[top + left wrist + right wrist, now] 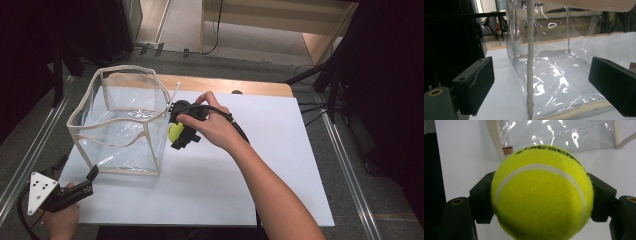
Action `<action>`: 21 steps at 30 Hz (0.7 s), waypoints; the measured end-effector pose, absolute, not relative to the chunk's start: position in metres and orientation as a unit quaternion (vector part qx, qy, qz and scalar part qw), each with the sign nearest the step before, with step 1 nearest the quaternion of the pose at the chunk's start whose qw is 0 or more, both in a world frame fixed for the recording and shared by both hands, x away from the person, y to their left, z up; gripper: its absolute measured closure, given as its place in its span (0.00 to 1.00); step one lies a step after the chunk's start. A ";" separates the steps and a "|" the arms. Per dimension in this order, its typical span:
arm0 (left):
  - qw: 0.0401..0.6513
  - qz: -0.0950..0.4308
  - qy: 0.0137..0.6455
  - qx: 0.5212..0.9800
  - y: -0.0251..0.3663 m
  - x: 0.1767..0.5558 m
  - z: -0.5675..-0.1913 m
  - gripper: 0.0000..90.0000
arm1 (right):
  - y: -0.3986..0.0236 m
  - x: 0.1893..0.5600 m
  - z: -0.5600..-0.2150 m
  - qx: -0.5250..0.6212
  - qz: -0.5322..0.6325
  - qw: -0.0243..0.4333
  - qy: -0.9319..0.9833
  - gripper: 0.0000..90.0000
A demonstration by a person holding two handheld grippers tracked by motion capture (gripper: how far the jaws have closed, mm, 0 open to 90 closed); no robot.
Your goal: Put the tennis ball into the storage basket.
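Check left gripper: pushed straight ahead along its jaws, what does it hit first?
Likely the clear bag's near corner seam, which stands centred between the open left gripper's jaws; depth is uncertain.

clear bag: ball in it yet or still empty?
Empty: clear bag shows only bare plastic inside; tennis ball sits clamped in right gripper outside.

A yellow tennis ball (541,192) sits clamped between the two black jaws of the right hand-held gripper (541,200), one jaw pressing each side. Black lettering runs upside down along its top. Behind it, a clear plastic bag (554,133) with cream edging stands on the white counter (464,150).
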State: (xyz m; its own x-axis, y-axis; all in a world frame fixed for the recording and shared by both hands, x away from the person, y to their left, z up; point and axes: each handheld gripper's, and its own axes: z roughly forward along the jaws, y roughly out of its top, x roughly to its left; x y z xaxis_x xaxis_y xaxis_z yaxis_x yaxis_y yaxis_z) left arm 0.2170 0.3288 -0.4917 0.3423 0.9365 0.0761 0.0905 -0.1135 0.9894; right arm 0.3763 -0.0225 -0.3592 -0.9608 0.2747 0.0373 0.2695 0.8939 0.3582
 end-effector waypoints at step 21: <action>0.525 0.402 0.409 0.629 0.329 0.217 -0.492 0.08 | -0.018 0.382 -0.326 0.119 0.177 0.012 0.977 0.25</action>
